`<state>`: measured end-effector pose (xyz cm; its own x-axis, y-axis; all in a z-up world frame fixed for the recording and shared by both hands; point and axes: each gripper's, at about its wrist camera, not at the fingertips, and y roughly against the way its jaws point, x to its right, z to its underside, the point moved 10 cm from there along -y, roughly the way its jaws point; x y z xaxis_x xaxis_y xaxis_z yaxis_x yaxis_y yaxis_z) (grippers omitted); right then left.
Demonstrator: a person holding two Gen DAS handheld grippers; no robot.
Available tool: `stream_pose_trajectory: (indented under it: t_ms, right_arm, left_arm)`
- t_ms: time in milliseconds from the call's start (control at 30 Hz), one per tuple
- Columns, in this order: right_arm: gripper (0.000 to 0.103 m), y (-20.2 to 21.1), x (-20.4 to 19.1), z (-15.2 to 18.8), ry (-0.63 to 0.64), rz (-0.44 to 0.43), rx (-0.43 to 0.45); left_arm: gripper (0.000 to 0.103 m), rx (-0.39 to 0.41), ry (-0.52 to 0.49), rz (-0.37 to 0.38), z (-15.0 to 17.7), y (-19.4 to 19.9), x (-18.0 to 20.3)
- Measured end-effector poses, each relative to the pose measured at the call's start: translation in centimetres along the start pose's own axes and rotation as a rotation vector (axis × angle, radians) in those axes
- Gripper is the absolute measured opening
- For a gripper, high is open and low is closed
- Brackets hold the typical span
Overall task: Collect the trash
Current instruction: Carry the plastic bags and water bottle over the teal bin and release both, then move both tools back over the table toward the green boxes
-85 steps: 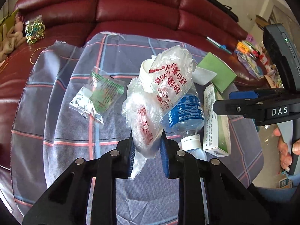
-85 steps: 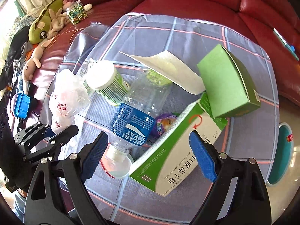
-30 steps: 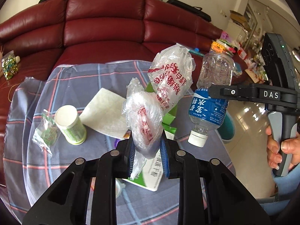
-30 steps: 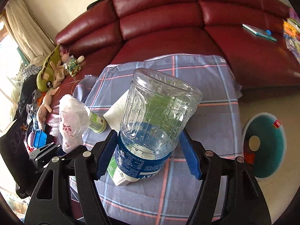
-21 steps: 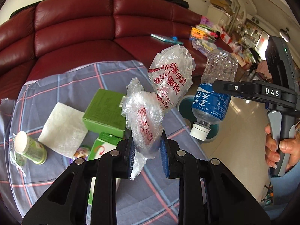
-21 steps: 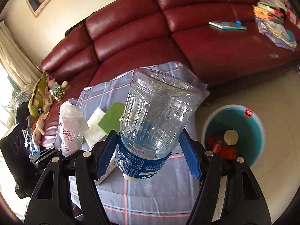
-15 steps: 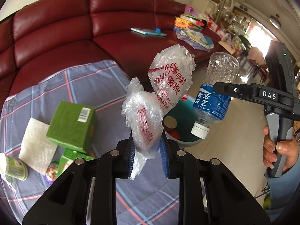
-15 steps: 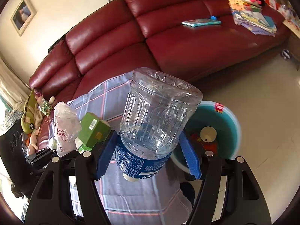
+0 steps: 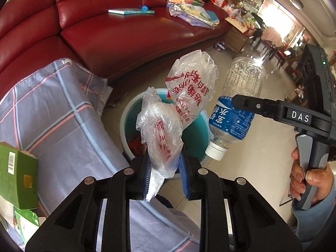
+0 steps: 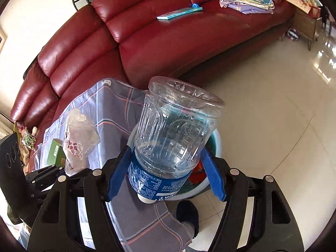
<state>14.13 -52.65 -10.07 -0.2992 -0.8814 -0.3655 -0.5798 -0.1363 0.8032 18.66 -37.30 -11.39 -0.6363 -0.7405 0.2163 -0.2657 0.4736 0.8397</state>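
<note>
The left gripper [image 9: 164,173] has its blue pads pinched tight on a crumpled clear plastic bag [image 9: 176,113] with red print, which stands up over the teal trash bin [image 9: 126,124] on the tile floor. At three o'clock from the bag, the right gripper [image 10: 166,177] clamps a clear water bottle [image 10: 176,134] by its blue label, cap end down, jaws fairly wide around it. The plaid cloth [image 9: 54,113] lies at nine o'clock of the bin, with a green box [image 9: 15,180] on it.
</note>
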Motion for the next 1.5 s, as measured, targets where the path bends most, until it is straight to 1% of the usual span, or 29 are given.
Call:
stream_pose_trajectory:
  t_ms: [67,233,333,400,467,533,600,633,667,733,800,867,933,1067,1133,1267,1333,1433,1500]
  right_arm:
    - [0.065,-0.6,0.8,-0.2,0.001,0.021,-0.01]
    - [0.065,-2.0,2.2,-0.3,-0.025,0.036,-0.033]
    - [0.065,-2.7,2.5,-0.5,-0.028,0.046,-0.043]
    - [0.065,-3.1,2.4,-0.4,-0.025,0.052,-0.052]
    - [0.065,-3.4,2.5,-0.3,-0.022,0.06,-0.059]
    - [0.065,-3.7,2.5,-0.2,-0.017,0.066,-0.064]
    - [0.065,-4.0,2.5,-0.1,-0.015,0.071,-0.069]
    - [0.065,-4.2,2.5,-0.1,-0.017,0.07,-0.072]
    - [0.065,-4.3,2.4,-0.1,-0.017,0.07,-0.075]
    - [0.065,-4.6,2.3,0.1,-0.012,0.074,-0.08]
    - [0.065,-5.0,2.1,0.2,-0.009,0.076,-0.088]
    - [0.065,-5.3,2.0,0.4,-0.006,0.081,-0.094]
    - [0.065,-5.6,1.8,0.5,0.004,0.085,-0.107]
    - [0.066,-6.5,1.4,1.1,0.013,0.082,-0.143]
    - [0.079,-6.8,1.3,1.4,0.0,0.077,-0.155]
    - [0.08,-6.9,1.1,1.6,0.0,0.089,-0.154]
    - [0.087,-6.9,1.0,1.7,-0.003,0.097,-0.158]
    - [0.088,-6.9,1.1,2.0,-0.006,0.117,-0.16]
    - [0.09,-6.8,1.1,2.3,-0.016,0.121,-0.172]
  left_arm:
    - [0.024,-0.015,0.0,0.011,-0.3,-1.3,0.3]
    - [0.024,-0.053,0.007,0.033,-1.1,-4.4,0.3]
    - [0.027,-0.067,0.013,0.031,-1.5,-5.8,0.3]
    - [0.034,-0.072,0.016,0.029,-1.6,-6.3,0.2]
    - [0.05,-0.061,0.017,0.019,-1.8,-6.5,0.0]
    - [0.058,-0.059,0.022,0.009,-1.7,-6.7,-0.4]
    - [0.062,-0.064,0.024,-0.004,-1.5,-6.8,-0.8]
    - [0.068,-0.066,0.027,-0.011,-1.4,-6.7,-1.1]
    - [0.071,-0.063,0.03,-0.019,-1.3,-6.5,-1.3]
    - [0.072,-0.063,0.029,-0.027,-1.0,-6.2,-1.7]
    - [0.076,-0.071,0.035,-0.037,-0.6,-5.8,-2.2]
    - [0.095,-0.058,0.049,-0.057,-0.3,-5.0,-2.9]
    - [0.097,-0.027,0.057,-0.074,-0.2,-3.9,-3.7]
    - [0.097,-0.005,0.081,-0.079,0.0,-2.5,-4.7]
    - [0.097,0.0,0.096,-0.077,0.0,-2.0,-5.1]
    - [0.097,0.011,0.11,-0.083,0.0,-1.1,-5.6]
    - [0.097,0.015,0.117,-0.08,0.1,-0.8,-5.8]
    - [0.097,0.021,0.118,-0.08,0.3,-0.4,-5.9]
    - [0.097,0.022,0.121,-0.075,0.5,-0.2,-6.0]
